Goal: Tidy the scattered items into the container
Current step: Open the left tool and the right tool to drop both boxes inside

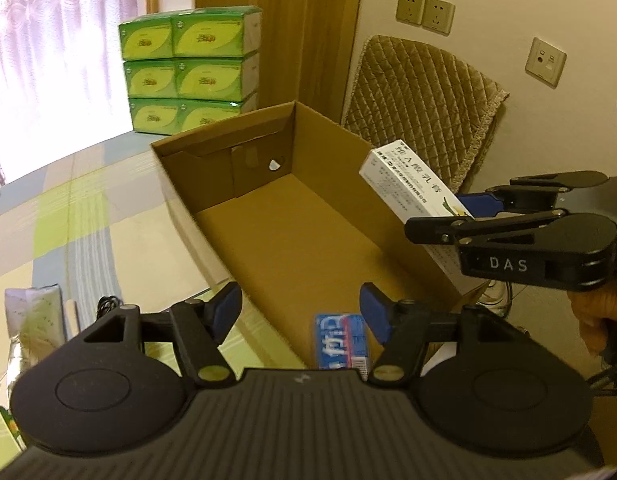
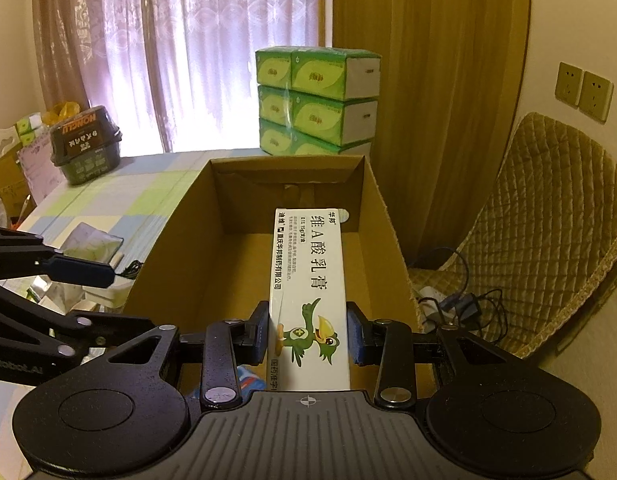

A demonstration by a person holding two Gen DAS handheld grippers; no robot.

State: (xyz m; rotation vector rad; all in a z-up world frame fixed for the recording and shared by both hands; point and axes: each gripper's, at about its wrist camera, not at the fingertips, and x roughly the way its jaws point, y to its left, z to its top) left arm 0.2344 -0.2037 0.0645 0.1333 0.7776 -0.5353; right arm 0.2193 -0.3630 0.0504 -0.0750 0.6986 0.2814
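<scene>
Right tool [image 2: 308, 334] at lower centre clamped the white ointment box [image 2: 308, 280] above the open cardboard container [image 2: 180, 248], the left tool [image 1: 300, 312] gaped empty over a blue packet [image 1: 340, 340] inside, and green tissue packs [image 2: 316, 100] stood beyond on the worktop [image 2: 120, 196].

From the left wrist we look down and forward, close over the near end of the cardboard box [image 1: 292, 216], facing its far wall and the stack of tissue packs [image 1: 188, 72] behind it. From the right wrist we sit just behind the box's near edge, looking along its length. We see the box [image 2: 188, 240], the packs [image 2: 316, 100] and the quilted chair [image 2: 548, 220] in both views.
</scene>
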